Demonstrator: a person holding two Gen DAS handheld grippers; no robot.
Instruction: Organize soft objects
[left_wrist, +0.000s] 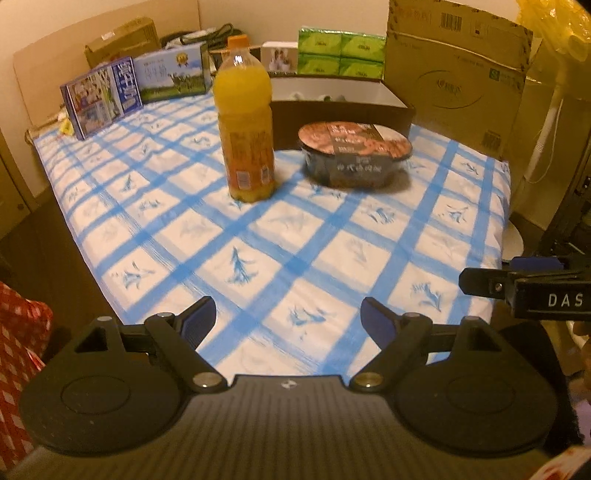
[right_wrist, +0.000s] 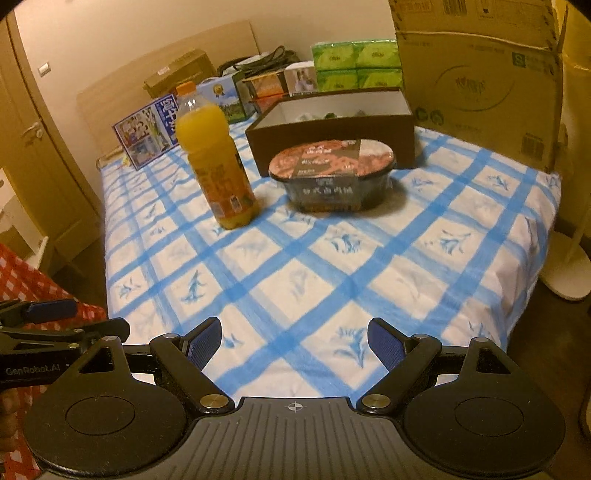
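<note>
Claws first: the left claw (left_wrist: 288, 319) hangs over the near edge of the blue-and-white checked cloth (left_wrist: 258, 236) covering the surface, blue-padded fingers (left_wrist: 199, 321) spread wide with nothing between them. Same deal on the right claw (right_wrist: 294, 341), jaws wide apart and empty, just beside the left one at that near edge.

Further out, toward the middle of the cloth, an orange juice bottle with an orange cap (left_wrist: 245, 122) stands upright. Just to its right sits a dark oval instant noodle bowl with a printed lid (left_wrist: 354, 153), close to the bottle but not touching it.

Right behind the bowl there's a dark brown open-top cardboard box with a white inside (right_wrist: 332, 127). A few small things lie in it, too hidden by the wall to tell what they are, so can't say if those are the soft objects.

At the far edge: a blue printed carton (left_wrist: 101, 96) on the left, a stack of green tissue packs (left_wrist: 340, 53) behind the brown box, and a big plain cardboard box (left_wrist: 458, 70) standing to the right.
</note>
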